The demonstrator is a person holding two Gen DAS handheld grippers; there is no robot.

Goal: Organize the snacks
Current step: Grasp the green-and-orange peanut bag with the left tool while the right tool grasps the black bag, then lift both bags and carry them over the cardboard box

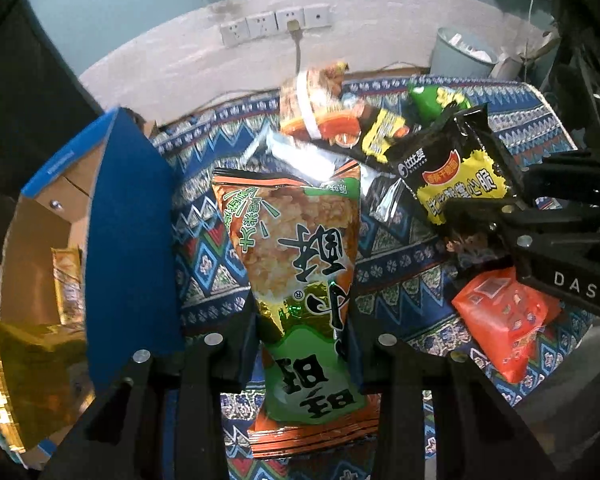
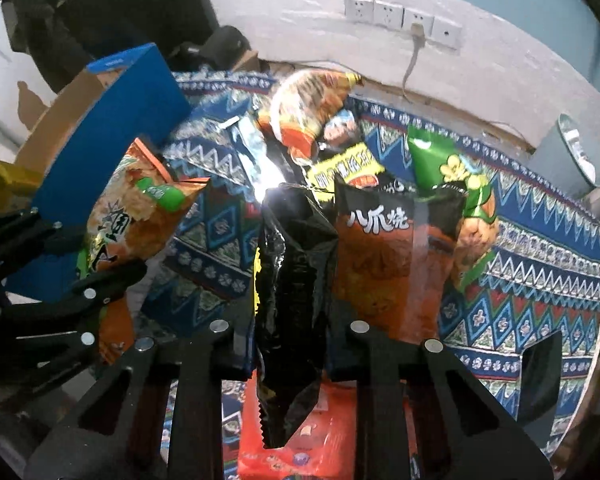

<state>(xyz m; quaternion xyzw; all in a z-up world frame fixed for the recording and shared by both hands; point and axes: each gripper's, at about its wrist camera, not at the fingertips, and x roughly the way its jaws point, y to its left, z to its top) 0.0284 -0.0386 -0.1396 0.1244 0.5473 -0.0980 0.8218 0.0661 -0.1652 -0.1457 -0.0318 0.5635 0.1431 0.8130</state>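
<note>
Left gripper [image 1: 306, 344] is clamped on our green-orange rice cracker bag [image 1: 300, 264], long axis running straight out along the fingers, w/ the blue box [image 1: 128, 240] just beside it on the left, open side up. Right gripper [image 2: 290, 344] is pinched on the black snack pouch [image 2: 296, 280], also lengthwise. We judge left hand is nearer the box, so its bag goes in first. Beyond, loose snack pile [image 1: 380, 128] lies on the patterned cloth [image 1: 212, 248] by the wall
</note>
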